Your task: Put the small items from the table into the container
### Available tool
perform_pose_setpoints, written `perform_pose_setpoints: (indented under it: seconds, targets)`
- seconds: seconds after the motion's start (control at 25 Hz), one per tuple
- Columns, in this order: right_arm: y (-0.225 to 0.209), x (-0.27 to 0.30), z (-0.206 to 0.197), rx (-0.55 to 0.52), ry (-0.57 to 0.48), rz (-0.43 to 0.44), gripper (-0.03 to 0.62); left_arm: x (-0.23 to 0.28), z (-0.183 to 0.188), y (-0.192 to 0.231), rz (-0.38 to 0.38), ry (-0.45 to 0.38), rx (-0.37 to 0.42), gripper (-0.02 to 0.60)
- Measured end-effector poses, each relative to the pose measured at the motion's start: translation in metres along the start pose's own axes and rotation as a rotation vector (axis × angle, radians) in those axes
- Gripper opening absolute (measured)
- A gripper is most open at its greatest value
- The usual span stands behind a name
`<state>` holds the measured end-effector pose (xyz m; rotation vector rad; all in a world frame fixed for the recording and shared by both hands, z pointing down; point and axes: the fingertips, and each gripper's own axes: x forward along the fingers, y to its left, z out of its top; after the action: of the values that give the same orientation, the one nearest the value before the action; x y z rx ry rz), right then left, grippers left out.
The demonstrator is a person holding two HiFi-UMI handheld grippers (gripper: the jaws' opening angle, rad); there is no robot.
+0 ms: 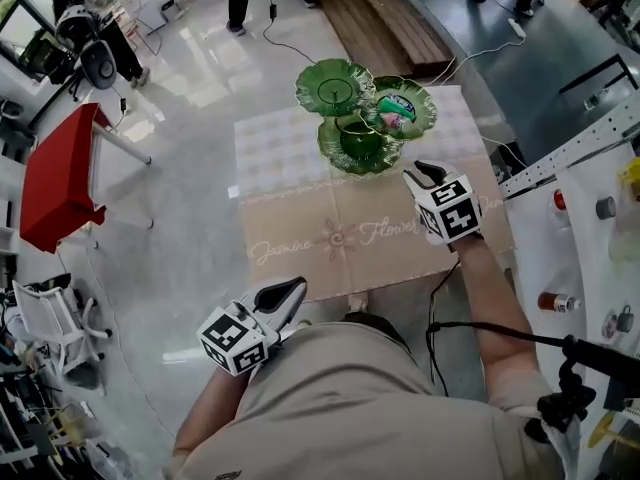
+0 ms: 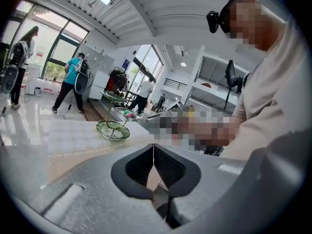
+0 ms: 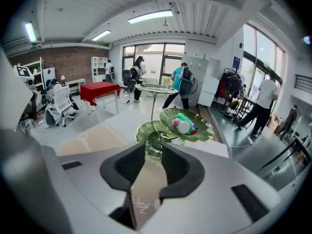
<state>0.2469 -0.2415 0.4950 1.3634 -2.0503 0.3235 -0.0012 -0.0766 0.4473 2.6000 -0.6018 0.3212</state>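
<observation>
1 small item (image 1: 398,111) lies in the green tiered dish (image 1: 427,108).

- Your stand (image 1: 355,146): green, gold rims.
- Item (image 1: 397,110) on it: green, white, pink.
- Your cloth (image 1: 330,238): beige, pale script lettering; far part pale checks.
- Side table (image 1: 60,173): red.
</observation>
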Motion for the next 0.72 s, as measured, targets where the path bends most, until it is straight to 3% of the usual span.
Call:
perform_pose_setpoints:
  seconds: [0.32,0.72]
  targets:
    - [0.105,-0.034,-0.038,0.107,0.006,0.047,0.031,-0.041,-0.017,-0.011,-0.052,0.003,0.023,0.009]
    - [0.236,-0.084,-0.049,0.106,-0.047,0.122,0.017,-0.089,-0.044,-0.031,-0.118,0.007,0.039,0.009]
